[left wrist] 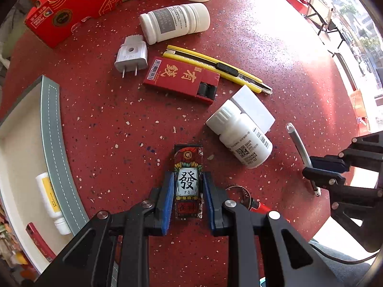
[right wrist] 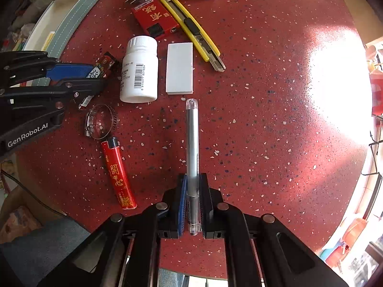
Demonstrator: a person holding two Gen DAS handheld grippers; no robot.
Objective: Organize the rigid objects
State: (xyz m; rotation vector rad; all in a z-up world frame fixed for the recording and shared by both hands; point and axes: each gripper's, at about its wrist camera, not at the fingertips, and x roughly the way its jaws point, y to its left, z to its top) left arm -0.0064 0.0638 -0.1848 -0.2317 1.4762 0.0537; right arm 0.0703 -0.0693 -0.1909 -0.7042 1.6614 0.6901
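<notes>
Left tool (left wrist: pixel 188 198) clamps mahjong lighter (left wrist: pixel 188 179); right tool (right wrist: pixel 193 205) clamps pen (right wrist: pixel 192 143).

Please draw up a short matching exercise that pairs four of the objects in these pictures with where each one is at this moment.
Things:
1. silver pen with clear cap
2. patterned lighter with a large black character
3. white pill bottle with yellow label
4. yellow utility knife

Places:
A. inside the grey-rimmed tray
B. on the red speckled table, beside the red flat box
C. between the left gripper fingers
D. between the right gripper fingers

Pairs: 1-D, 2-C, 3-A, 4-B
</notes>
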